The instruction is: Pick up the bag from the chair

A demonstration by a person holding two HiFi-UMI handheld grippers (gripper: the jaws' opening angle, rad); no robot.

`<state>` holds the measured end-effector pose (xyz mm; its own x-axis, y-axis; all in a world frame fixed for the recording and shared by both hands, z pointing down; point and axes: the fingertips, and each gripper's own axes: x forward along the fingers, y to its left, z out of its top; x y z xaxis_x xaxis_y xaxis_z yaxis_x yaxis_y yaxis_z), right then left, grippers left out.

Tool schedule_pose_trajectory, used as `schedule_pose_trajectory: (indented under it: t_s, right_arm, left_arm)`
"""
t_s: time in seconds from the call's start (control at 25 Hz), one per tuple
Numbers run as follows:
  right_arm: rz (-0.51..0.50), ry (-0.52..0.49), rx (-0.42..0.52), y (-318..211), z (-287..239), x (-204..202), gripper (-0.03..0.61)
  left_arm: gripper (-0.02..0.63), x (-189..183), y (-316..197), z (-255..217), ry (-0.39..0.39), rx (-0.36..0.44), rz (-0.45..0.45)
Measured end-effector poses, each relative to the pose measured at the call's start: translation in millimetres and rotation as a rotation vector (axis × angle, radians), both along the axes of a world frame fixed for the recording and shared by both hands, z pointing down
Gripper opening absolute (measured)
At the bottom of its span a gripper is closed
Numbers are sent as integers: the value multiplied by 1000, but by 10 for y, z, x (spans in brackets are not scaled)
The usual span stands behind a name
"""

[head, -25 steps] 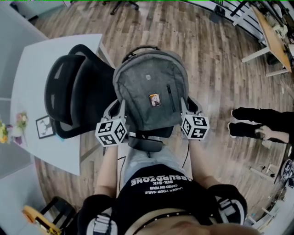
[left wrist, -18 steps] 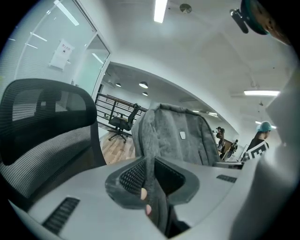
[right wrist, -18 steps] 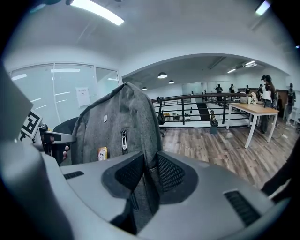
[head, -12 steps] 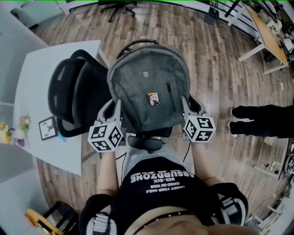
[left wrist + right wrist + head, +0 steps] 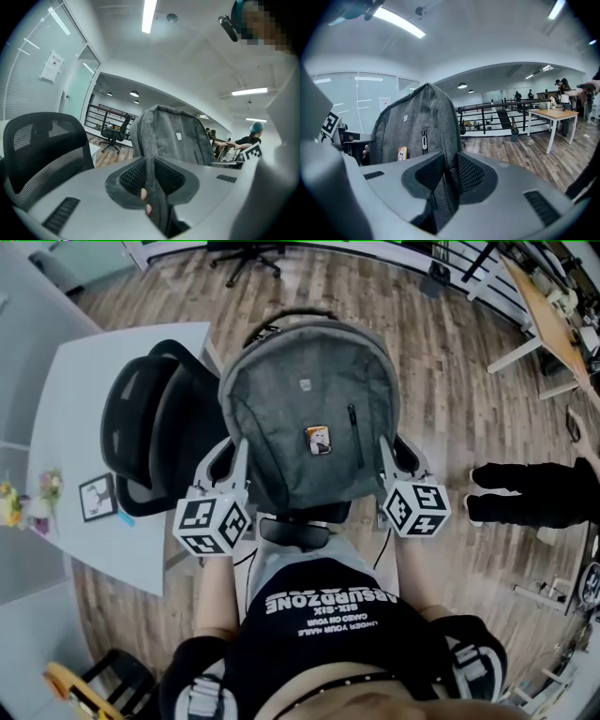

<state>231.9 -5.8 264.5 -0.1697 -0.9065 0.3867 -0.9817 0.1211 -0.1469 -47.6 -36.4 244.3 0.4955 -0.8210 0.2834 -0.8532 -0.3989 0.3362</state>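
The bag (image 5: 305,399) hides the seat of the chair (image 5: 141,427), so only the chair's back shows well. The little picture tag (image 5: 320,440) on the bag is too small to make out. A person (image 5: 534,493) on the right is cut off by the edge. Only dark legs show.

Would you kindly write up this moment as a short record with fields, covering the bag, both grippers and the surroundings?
bag: grey backpack, upright, front panel towards the head camera
left gripper: shut on the backpack's left side edge
right gripper: shut on its right side edge
chair: black mesh office chair, left of the backpack in the head view
table: white, left of the chair
floor: wood planks
backpack clear of seat: cannot tell
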Motion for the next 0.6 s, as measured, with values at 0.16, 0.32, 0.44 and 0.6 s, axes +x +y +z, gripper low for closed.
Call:
schedule_pose_trajectory:
  t_s: [0.16, 0.32, 0.44, 0.6]
  right_arm:
    - [-5, -1, 3, -16, -38, -9, 94]
    - [-7, -9, -2, -46, -27, -46, 95]
    - [-10, -13, -3, -41, -27, -67, 95]
    - [-16, -16, -1, -34, -54, -85, 95]
  left_arm:
    - [71, -6, -9, -45, -10, 4, -4]
    - [71, -43, -27, -45, -13, 6, -7]
    - [71, -66, -18, -57, -13, 6, -7]
    - [71, -88, 5, -92, -11, 10, -12]
